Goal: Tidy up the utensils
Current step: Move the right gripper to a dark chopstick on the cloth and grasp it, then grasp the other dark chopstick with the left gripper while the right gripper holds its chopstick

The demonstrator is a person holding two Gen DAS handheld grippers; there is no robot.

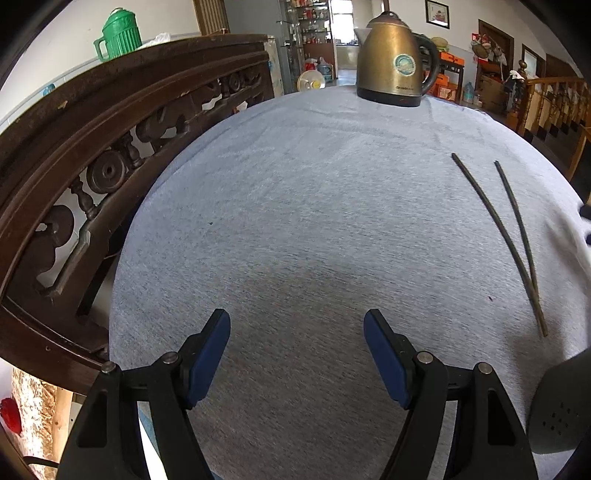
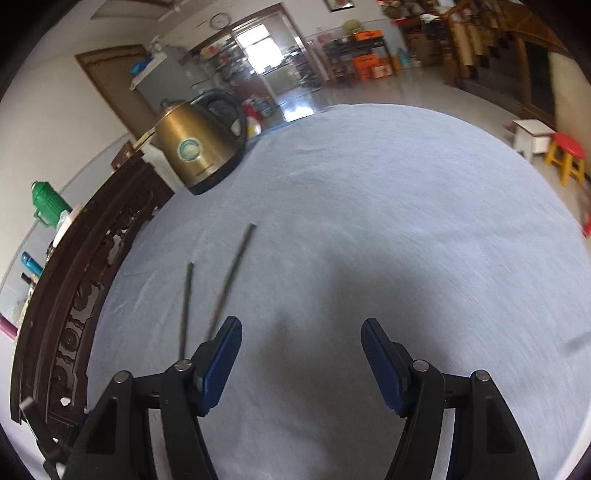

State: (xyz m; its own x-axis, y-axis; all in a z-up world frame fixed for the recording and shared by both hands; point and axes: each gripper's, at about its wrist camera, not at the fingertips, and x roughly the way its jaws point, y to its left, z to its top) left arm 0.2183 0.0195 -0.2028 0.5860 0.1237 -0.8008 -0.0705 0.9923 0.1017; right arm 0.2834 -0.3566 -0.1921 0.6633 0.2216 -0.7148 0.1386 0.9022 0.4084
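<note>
Hovering with left gripper [image 1: 297, 354] and right gripper [image 2: 301, 363] both released, empty; chopsticks [image 1: 506, 240] splayed right of frame on grey tablecloth [image 1: 295, 203]; risking rolling one away if nudged.

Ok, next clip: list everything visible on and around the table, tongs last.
chopsticks: two, dark, on the cloth, near ends meeting, far ends spread apart
kettle: one, brass-coloured with black handle and base, far edge of the table
tablecloth: one, light grey-blue, covering the table
carved wooden frame: one, dark brown, along the table's left side
green jug: one, behind the carved frame
red-topped stool: one, yellow legs, on the floor beyond the table
left tongs: open, blue pads, nothing between them
right tongs: open, blue pads, empty, chopsticks just left of them
</note>
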